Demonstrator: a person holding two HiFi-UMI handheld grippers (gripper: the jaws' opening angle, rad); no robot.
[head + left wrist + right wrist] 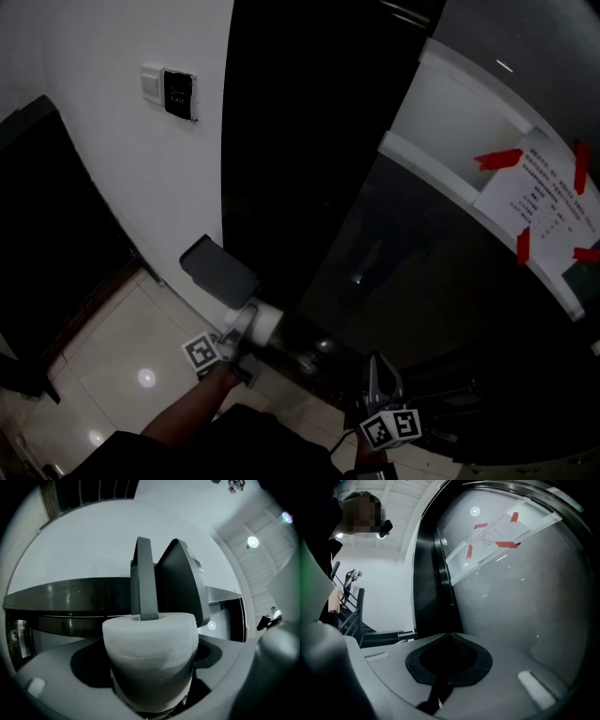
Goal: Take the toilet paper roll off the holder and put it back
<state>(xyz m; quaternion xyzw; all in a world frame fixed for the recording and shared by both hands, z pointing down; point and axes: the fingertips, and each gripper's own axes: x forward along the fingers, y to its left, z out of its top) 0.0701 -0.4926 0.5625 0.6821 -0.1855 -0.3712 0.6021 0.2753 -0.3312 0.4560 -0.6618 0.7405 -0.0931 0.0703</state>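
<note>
The white toilet paper roll [150, 653] fills the left gripper view, with my left gripper [151, 686] shut on it. The dark grey holder's arm [143, 581] reaches down into the roll's core, and the holder's cover [182, 581] stands raised behind it. In the head view the roll [266, 323] sits just below the grey holder [217, 270] on the white wall, with the left gripper [242, 333] under it. My right gripper [381, 373] hangs lower right, away from the roll. Its jaws [450, 639] meet with nothing between them.
A dark glossy panel [300, 141] runs beside the holder. A frosted glass wall [450, 309] carries a paper notice [539, 192] taped with red strips. A wall switch [178, 92] is mounted above the holder. Pale floor tiles [122, 366] lie at lower left.
</note>
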